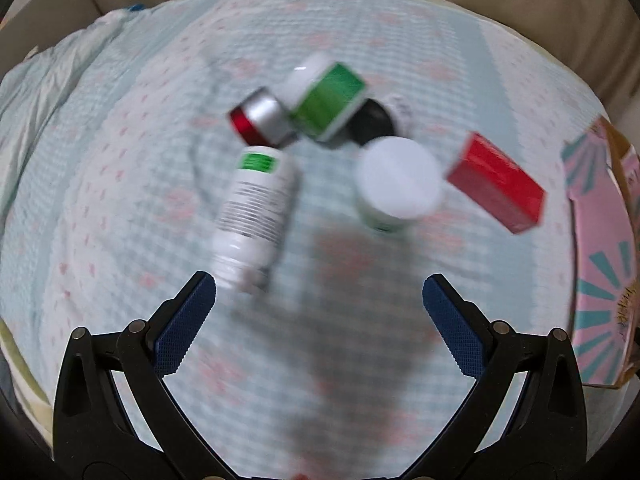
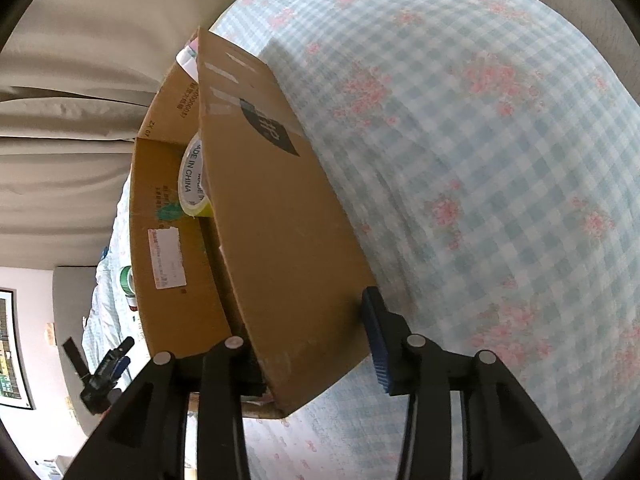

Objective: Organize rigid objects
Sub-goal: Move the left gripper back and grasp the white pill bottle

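In the left wrist view my left gripper (image 1: 320,292) hangs open over the checked bedspread (image 1: 120,184) with nothing between its blue pads (image 1: 188,320). Ahead of it lie a white bottle (image 1: 256,216) on its side, a red and silver jar (image 1: 262,120), a green box (image 1: 328,102), a white-lidded jar (image 1: 398,180) and a red box (image 1: 496,182). In the right wrist view my right gripper (image 2: 308,320) straddles a flap (image 2: 280,220) of the cardboard box (image 2: 176,272). Its jaws stand apart, and the flap hides the left pad. The right pad (image 2: 376,340) sits at the flap's edge.
A roll of tape (image 2: 194,176) lies inside the cardboard box. A pink patterned box (image 1: 600,260) stands at the right edge of the bed. A white jar (image 1: 306,76) and a black round thing (image 1: 370,122) lie behind the green box. Beige curtains hang beyond.
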Action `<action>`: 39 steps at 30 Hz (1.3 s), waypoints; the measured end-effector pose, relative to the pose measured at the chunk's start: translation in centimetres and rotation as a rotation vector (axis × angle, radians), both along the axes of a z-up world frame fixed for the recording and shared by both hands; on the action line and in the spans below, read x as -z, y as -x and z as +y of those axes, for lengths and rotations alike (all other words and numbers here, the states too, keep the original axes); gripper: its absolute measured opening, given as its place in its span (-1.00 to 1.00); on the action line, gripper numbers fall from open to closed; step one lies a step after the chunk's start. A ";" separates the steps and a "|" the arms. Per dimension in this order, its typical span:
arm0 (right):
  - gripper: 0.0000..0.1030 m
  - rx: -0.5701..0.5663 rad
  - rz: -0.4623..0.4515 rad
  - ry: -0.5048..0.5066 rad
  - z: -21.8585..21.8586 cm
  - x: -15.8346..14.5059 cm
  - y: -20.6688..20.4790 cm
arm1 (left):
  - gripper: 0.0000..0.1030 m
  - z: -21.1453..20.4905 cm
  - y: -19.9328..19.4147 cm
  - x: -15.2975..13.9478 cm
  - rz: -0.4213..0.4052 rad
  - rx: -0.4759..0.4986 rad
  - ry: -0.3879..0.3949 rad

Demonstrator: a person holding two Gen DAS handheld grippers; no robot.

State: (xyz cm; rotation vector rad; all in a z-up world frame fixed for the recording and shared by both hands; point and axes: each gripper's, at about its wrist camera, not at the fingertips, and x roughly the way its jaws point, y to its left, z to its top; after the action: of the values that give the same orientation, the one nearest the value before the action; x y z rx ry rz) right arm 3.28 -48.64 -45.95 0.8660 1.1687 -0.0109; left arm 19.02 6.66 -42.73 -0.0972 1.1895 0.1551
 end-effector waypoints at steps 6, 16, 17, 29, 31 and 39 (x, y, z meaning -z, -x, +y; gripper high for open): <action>-0.18 0.036 0.004 -0.049 -0.5 -0.1 0.4 | 0.99 4.3 -3.6 1.9 0.024 0.020 -0.013; -0.19 0.062 0.008 -0.025 -0.5 -0.5 0.8 | 0.54 6.2 -7.4 7.1 0.138 0.106 0.021; -0.19 0.065 0.008 -0.022 -0.5 -0.5 0.9 | 0.40 6.3 -7.5 7.5 0.153 0.125 0.030; -0.28 0.084 0.013 0.050 0.8 -0.8 0.9 | -0.10 4.8 -6.8 6.4 0.089 0.226 0.015; -0.29 0.083 0.013 0.052 0.8 -0.8 0.9 | -0.10 5.1 -6.6 5.9 0.075 0.229 0.023; -0.31 0.074 0.021 0.054 0.9 -0.6 0.8 | -0.10 4.1 -5.1 1.7 0.030 0.228 0.042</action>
State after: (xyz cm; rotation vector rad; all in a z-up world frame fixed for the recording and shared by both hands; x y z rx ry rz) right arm 2.47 -47.72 -45.31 0.8623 1.1501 -0.1117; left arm 24.08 10.81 -44.44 0.0042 1.2251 -0.0685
